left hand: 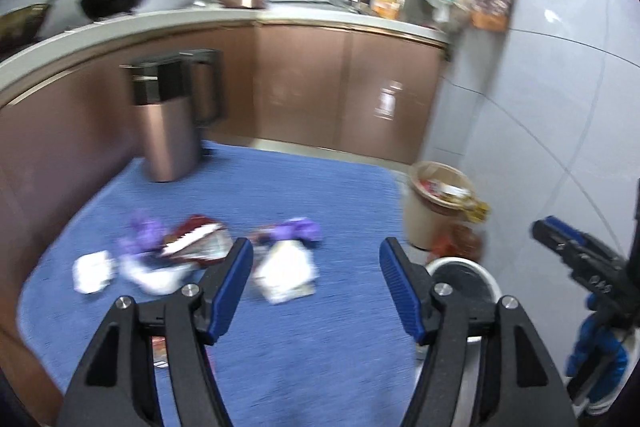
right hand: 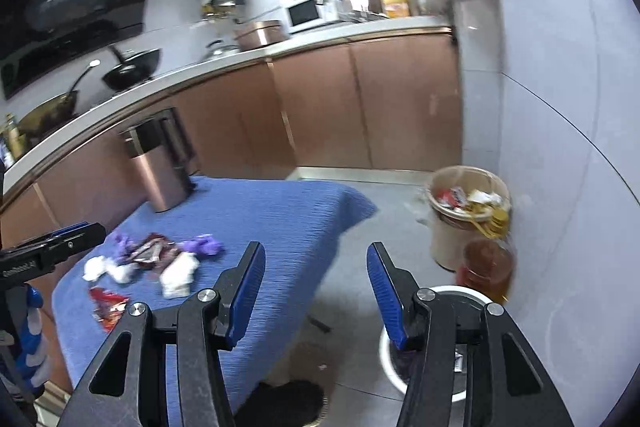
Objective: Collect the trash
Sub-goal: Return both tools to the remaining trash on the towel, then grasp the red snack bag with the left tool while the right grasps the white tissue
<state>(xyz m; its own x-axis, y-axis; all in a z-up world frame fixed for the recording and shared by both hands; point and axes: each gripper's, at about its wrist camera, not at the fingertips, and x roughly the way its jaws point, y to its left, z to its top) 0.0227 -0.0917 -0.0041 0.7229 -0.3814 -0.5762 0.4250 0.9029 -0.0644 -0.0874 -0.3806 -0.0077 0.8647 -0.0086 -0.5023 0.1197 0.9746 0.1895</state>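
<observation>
Left wrist view: left tongs [left hand: 316,253] spread, nothing between them, above the blue mat [left hand: 280,187]; the blurred trash [left hand: 192,259] lies scattered in a row running left to right across it

Right wrist view: right tongs [right hand: 316,259] spread, empty; trash [right hand: 148,263] left on the mat [right hand: 280,219], full beige bin [right hand: 464,223] by the wall

A: What do the grippers look like?
B: The left gripper [left hand: 316,255] and right gripper [right hand: 316,259] each have black triangular arms with cut-outs, silver screws [left hand: 443,288] and ribbed blue pads [right hand: 249,297]. White lettering beside the screws, unreadable.
</observation>
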